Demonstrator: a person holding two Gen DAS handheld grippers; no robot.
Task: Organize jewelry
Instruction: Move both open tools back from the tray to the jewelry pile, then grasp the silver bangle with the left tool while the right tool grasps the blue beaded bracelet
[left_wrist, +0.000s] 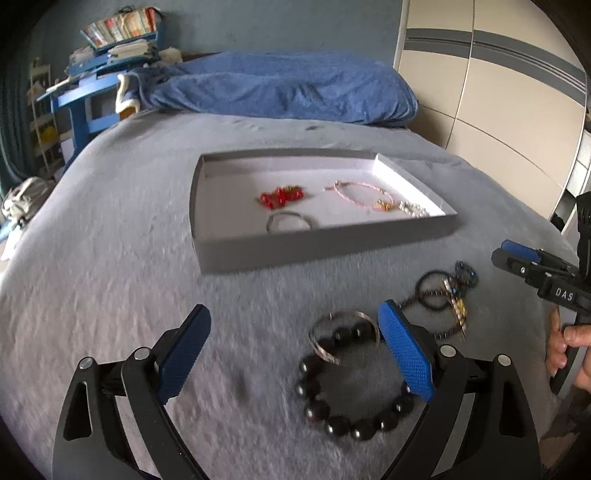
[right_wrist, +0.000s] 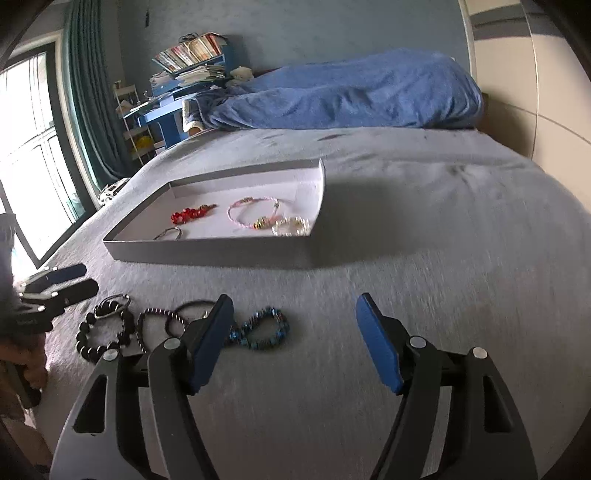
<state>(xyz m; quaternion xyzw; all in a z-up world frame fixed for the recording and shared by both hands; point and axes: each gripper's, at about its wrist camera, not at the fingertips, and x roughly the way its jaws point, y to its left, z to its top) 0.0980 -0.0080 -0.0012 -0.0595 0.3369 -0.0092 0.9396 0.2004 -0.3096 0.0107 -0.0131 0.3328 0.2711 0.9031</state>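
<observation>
A grey shallow tray lies on the bed and holds a red bead piece, a pink bracelet, a pearl piece and a metal ring. On the bedspread nearer me lie a dark bead bracelet, a silver bangle, thin dark bracelets and a blue bead bracelet. My left gripper is open and empty above the dark bead bracelet. My right gripper is open and empty, right of the blue bracelet.
A blue blanket lies bunched at the head of the bed. A blue desk with books stands at the far left. A wardrobe runs along the right. A window with a green curtain is at the left.
</observation>
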